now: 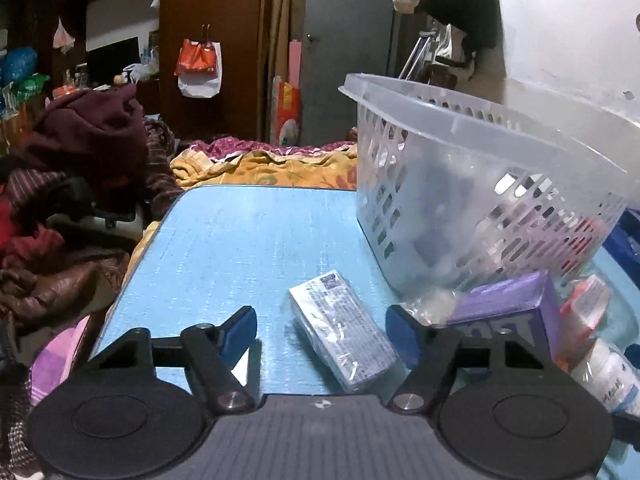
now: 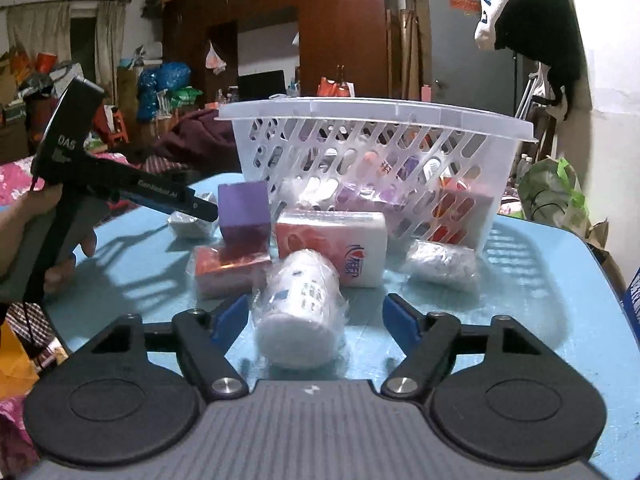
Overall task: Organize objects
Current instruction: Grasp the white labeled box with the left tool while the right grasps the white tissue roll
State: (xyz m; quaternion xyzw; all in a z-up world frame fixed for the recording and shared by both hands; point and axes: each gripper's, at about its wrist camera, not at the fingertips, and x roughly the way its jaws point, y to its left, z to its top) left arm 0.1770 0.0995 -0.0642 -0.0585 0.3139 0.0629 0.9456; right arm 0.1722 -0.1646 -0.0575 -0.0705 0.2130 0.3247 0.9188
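Left gripper (image 1: 321,330) jaws apart around wrapped packet (image 1: 340,330) on blue surface (image 1: 248,240); right gripper (image 2: 314,318) jaws apart around white bottle (image 2: 298,308), w/ basket (image 2: 372,160) behind.

We see a lived-in bedroom at home. Rumpled bedding (image 1: 276,168), heaped clothes (image 1: 80,168) and a dark wooden wardrobe (image 2: 340,28) surround us.

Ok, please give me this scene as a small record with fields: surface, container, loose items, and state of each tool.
surface: blue table
container: white slotted basket, already holds items
loose items: purple box, tissue pack, wrapped white bottle, wrapped flat box
left tool: open, around the wrapped flat box, not closed on it
right tool: open, around the wrapped white bottle
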